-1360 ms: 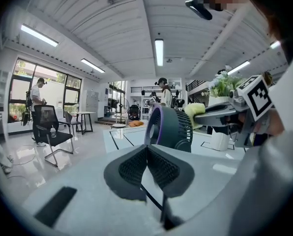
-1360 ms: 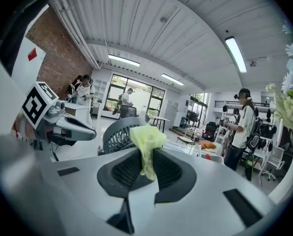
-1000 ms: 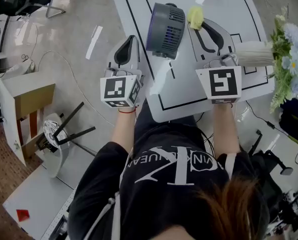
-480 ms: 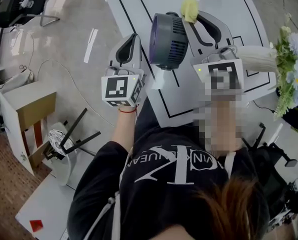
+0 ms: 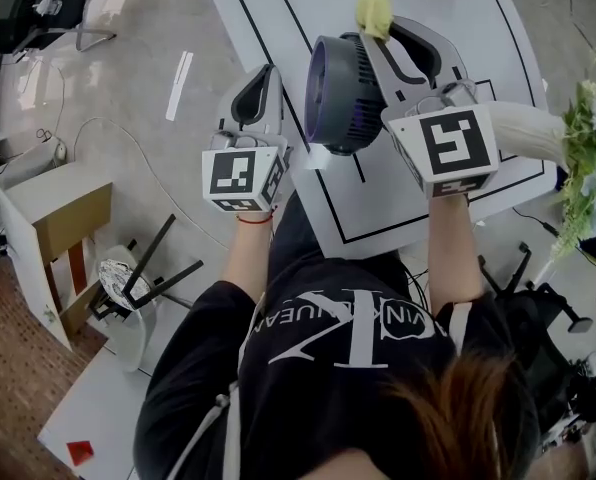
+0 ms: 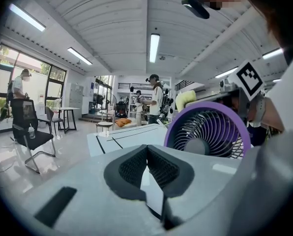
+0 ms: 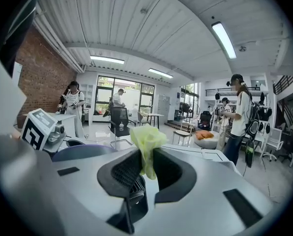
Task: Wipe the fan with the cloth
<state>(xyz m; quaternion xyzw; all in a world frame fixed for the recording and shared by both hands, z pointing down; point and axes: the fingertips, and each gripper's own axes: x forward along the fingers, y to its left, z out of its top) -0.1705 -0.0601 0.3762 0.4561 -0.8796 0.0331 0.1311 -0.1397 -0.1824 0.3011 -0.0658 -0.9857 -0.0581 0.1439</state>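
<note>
Closest to me, the person's black shirt (image 5: 318,348) is showing white print: a big K-shaped monogram crossed by a line of capitals. It is upside down from here and too broken up to read whole. The cubes on both tools are carrying only square black-and-white patterns, no words.

The left tool (image 6: 147,154) is sitting fully closed with nothing gripped that I can make out. It is waiting just beside the fan's grille, I would guess as a brace in case the fan slides.

The fan (image 5: 343,93), purple-rimmed, is standing between the two tools near the front edge of the white surface (image 5: 308,8), within easy reach of both. I am finding no label on it.

The right tool (image 7: 145,156) is pinching the yellow-green cloth (image 7: 147,134) tight, leaving a tuft sticking out past the tips, probably to serve as the wiping end. The tuft is hovering at the fan's far rim; whether it is touching, I cannot tell.

Farther off, a pale vase (image 5: 523,128) of flowers is lying out of the way, to the right.
</note>
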